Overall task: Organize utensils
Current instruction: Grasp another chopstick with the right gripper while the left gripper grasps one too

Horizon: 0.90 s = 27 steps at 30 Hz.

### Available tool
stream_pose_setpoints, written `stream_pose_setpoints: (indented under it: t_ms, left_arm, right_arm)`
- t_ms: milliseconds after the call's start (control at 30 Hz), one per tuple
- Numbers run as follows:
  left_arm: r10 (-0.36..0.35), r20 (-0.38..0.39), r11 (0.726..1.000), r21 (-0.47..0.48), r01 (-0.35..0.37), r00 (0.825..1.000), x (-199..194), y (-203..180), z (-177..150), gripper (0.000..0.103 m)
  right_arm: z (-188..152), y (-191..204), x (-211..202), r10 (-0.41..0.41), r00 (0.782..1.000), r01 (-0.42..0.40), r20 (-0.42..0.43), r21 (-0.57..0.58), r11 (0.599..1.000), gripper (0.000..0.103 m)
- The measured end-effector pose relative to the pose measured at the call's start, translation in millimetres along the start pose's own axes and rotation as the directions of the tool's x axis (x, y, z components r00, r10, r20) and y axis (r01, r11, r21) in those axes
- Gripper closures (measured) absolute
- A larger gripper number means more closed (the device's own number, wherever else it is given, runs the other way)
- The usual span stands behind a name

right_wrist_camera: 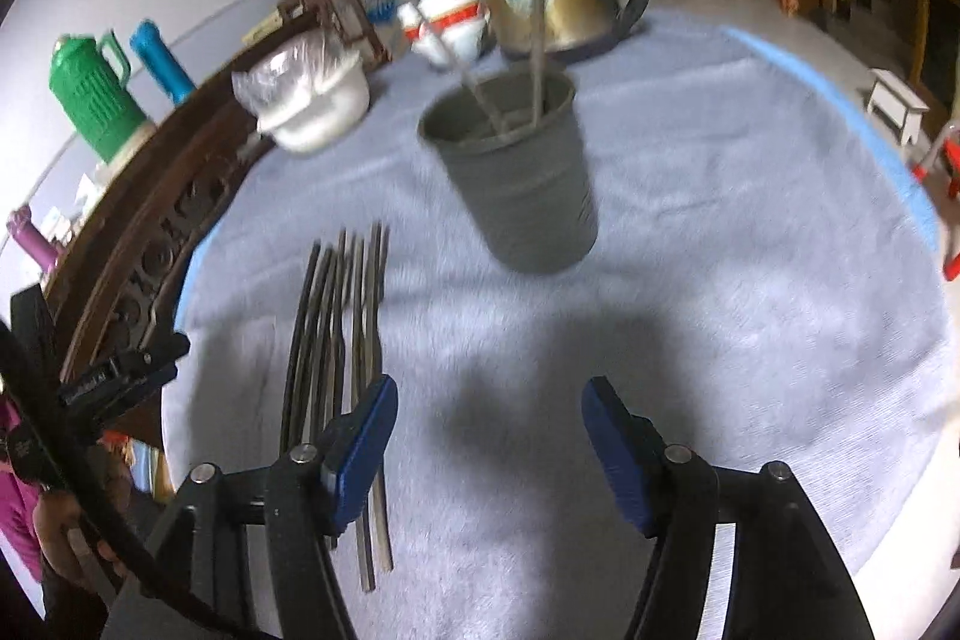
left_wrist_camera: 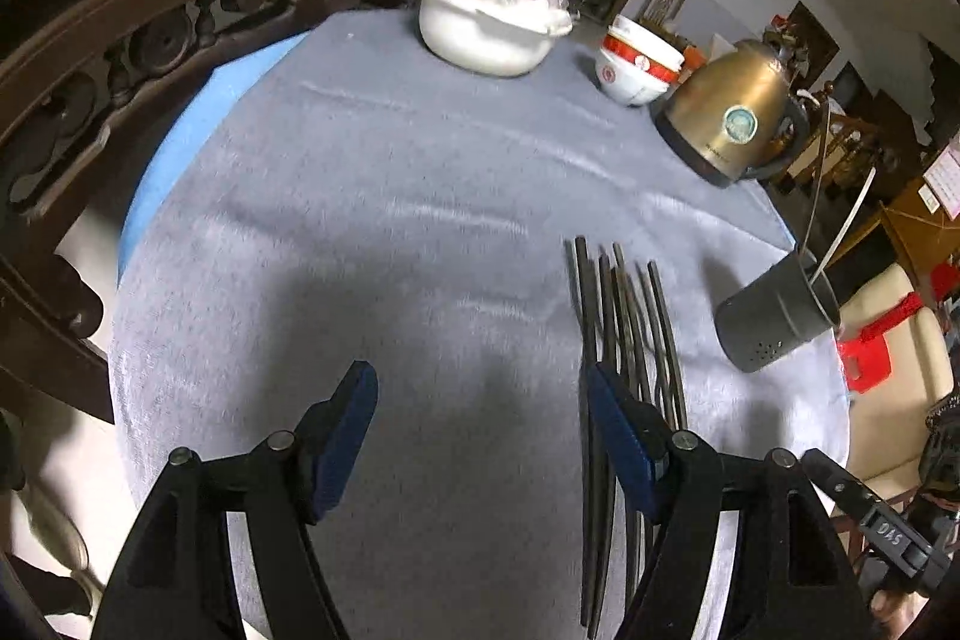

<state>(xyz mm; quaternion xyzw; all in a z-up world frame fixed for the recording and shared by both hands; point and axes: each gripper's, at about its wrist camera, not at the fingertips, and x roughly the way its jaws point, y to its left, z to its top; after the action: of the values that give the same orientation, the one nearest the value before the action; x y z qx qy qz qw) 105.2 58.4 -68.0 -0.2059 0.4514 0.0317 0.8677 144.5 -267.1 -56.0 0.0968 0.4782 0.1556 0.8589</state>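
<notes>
My left claw point(left_wrist_camera: 480, 436) stands spread wide over bare grey cloth point(left_wrist_camera: 372, 244), nothing between its blue pads. My right claw point(right_wrist_camera: 489, 451) is spread as well and empty, its blue pads apart above a dark shadow on the cloth.

The chopsticks point(left_wrist_camera: 624, 328) lie flat in a loose bundle, long axes roughly parallel, running from near me away toward the far side of the table. In the left wrist view they pass beside and under my right-hand finger; in the right wrist view the same bundle point(right_wrist_camera: 348, 340) lies beside and under my left-hand finger, so they sit between my two claws. They are thin, dark, straight rods with a dull sheen, slightly fanned at the far ends.

The grey holder cup point(right_wrist_camera: 528, 184) stands upright beyond the bundle, a tapered cylinder, matte, with small holes low on its wall. Two sticks already stand in it, leaning against the rim and pointing up.

Farther back sit a brass-coloured kettle point(left_wrist_camera: 732, 112) with a dark handle, stacked white bowls with red bands point(left_wrist_camera: 636, 70), and a white pot point(left_wrist_camera: 486, 34) with crinkled clear plastic on top. The cloth is soft and fuzzy.
</notes>
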Motion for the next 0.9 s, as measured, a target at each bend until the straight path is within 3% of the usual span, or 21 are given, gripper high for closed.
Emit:
stream_pose_setpoints:
  t_ms: [67, 167, 233, 567, 767, 900]
  left_arm:
    - [-0.003, -0.012, 1.000, 0.015, 0.003, 1.000, 1, -5, -3, 0.030]
    - [-0.013, -0.040, 0.999, 0.037, 0.014, 0.999, 5, -11, -6, 0.030]
    - [-0.009, -0.052, 0.999, 0.048, 0.012, 0.999, 7, -13, -7, 0.030]
    - [0.012, -0.127, 0.997, 0.077, -0.002, 0.992, 19, -11, -18, 0.030]
    - [0.009, -0.144, 0.996, 0.089, 0.004, 0.990, 22, -11, -19, 0.030]
    - [0.006, -0.153, 0.996, 0.088, 0.008, 0.988, 25, -10, -18, 0.030]
  right_arm:
    - [-1, 7, 10, 0.006, 0.999, -0.007, -0.040, -0.029, 1.000, 0.037]
    - [-2, 20, 23, 0.012, 0.995, -0.020, -0.098, -0.075, 0.997, 0.055]
    - [0, 25, 31, 0.013, 0.992, -0.024, -0.127, -0.085, 0.996, 0.060]
    - [21, 61, 79, -0.022, 0.977, -0.011, -0.214, -0.153, 0.988, 0.066]
    - [35, 71, 101, -0.041, 0.968, -0.001, -0.247, -0.166, 0.986, 0.079]
    - [41, 75, 109, -0.026, 0.962, -0.020, -0.271, -0.163, 0.986, 0.081]
